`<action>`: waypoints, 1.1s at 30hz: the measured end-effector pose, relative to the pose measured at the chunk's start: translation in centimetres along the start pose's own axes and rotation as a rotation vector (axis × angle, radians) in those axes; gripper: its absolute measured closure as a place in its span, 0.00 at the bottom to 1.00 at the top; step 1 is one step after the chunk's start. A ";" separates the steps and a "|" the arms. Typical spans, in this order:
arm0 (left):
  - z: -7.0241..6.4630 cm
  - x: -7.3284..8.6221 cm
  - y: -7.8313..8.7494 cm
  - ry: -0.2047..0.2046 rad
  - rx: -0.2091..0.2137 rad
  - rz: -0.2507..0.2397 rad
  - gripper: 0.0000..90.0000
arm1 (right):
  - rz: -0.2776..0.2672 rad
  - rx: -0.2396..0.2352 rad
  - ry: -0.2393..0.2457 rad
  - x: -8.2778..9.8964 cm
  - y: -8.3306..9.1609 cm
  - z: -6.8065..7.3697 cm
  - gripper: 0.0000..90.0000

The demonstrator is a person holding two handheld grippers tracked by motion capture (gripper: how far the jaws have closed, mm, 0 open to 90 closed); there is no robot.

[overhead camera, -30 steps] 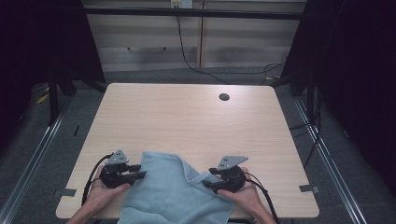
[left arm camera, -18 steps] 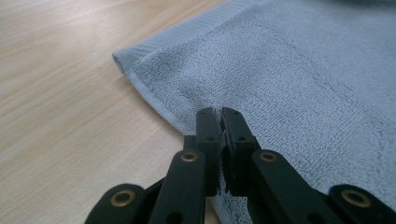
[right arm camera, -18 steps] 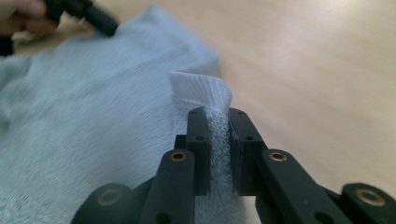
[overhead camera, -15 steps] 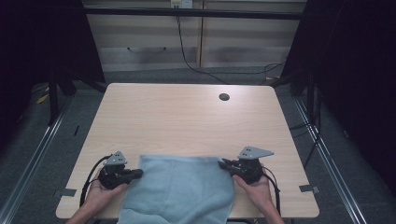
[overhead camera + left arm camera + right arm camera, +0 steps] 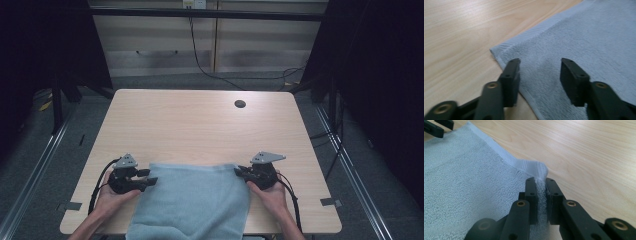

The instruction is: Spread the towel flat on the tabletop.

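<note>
The light-blue towel (image 5: 192,200) runs past the near edge of the bench (image 5: 200,125) and is cut off by the bottom of the high view, as are the person's forearms. Where the right tool (image 5: 541,181) pinches the towel's corner, the cloth between its jaws is hidden. The left tool (image 5: 540,65) shows blurred, its base lost below the frame.
</note>
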State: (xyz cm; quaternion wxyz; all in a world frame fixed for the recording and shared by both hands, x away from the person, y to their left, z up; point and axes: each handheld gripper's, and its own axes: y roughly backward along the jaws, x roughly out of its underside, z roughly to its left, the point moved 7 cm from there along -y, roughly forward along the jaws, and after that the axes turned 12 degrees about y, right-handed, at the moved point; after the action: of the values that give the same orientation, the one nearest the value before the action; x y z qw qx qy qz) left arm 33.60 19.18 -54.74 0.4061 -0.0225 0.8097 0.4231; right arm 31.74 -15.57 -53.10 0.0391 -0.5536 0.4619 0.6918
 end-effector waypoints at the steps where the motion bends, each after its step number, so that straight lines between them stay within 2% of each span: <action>1: 0.0 0.1 -0.1 -0.011 -0.006 -0.001 0.50 | -0.004 -0.002 -0.002 0.0 0.1 0.0 0.91; 2: -0.1 0.2 -0.2 -0.018 -0.012 -0.003 0.49 | -0.008 -0.005 -0.008 0.0 0.1 0.1 0.91; 5: -0.3 0.4 -0.3 -0.081 -0.051 -0.023 0.52 | -0.019 -0.010 -0.014 0.0 0.3 0.2 0.91; 6: -0.5 0.6 -0.3 -0.102 -0.059 -0.031 0.62 | -0.017 -0.011 -0.010 0.1 0.3 0.2 0.91; 7: -0.7 0.7 -0.1 -0.103 -0.040 -0.022 0.82 | -0.021 -0.015 -0.009 0.2 0.6 0.4 0.91; 8: -1.0 0.9 0.0 -0.113 -0.032 -0.015 0.82 | -0.021 -0.015 -0.009 0.2 0.6 0.4 0.91; 9: -1.3 1.1 0.0 -0.117 -0.025 -0.012 0.94 | -0.026 -0.026 -0.009 0.1 1.0 0.7 0.91; 11: -1.8 1.3 0.2 -0.100 -0.004 0.007 0.95 | -0.026 -0.029 -0.005 0.1 1.3 0.9 0.91; 12: -1.9 1.4 0.3 -0.083 0.018 0.006 0.96 | -0.044 -0.036 0.003 -0.2 1.9 1.2 0.92; 14: -2.1 1.1 0.9 -0.048 0.064 -0.023 0.96 | -0.056 -0.036 0.003 -0.5 2.3 1.3 0.92; 16: -2.1 -0.1 2.2 -0.001 0.107 -0.098 0.96 | -0.086 -0.034 -0.005 -1.1 3.0 1.2 0.92; 19: -2.3 -2.3 4.2 -0.020 0.095 -0.177 0.96 | -0.121 -0.016 0.013 -2.6 4.1 0.8 0.92; 20: -2.4 -3.3 4.8 -0.016 0.099 -0.207 0.96 | -0.131 -0.010 0.021 -3.3 4.4 0.5 0.92; 24: -2.4 -7.9 7.2 -0.033 0.086 -0.310 0.96 | -0.183 0.033 0.058 -7.2 5.6 -0.9 0.92; 26: -2.5 -10.1 8.1 -0.028 0.088 -0.346 0.95 | -0.220 0.061 0.069 -9.4 6.2 -2.0 0.92; 29: -2.3 -12.9 9.0 -0.044 0.068 -0.387 0.95 | -0.265 0.099 0.068 -12.5 6.9 -3.9 0.92; 31: -2.0 -14.6 9.4 -0.034 0.066 -0.418 0.95 | -0.288 0.124 0.064 -14.4 7.2 -5.2 0.92; 32: -1.8 -15.4 9.5 -0.038 0.056 -0.427 0.95 | -0.311 0.142 0.061 -16.2 7.4 -6.5 0.92; 33: -1.5 -16.1 9.5 -0.033 0.048 -0.432 0.95 | -0.311 0.142 0.061 -16.2 7.4 -6.5 0.92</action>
State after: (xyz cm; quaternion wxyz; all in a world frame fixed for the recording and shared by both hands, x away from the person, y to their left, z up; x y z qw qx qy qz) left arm 39.86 19.26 -37.02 0.5009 -0.1789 0.7891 0.3072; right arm 38.54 -16.82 -35.42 0.1707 -0.6348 0.4194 0.6260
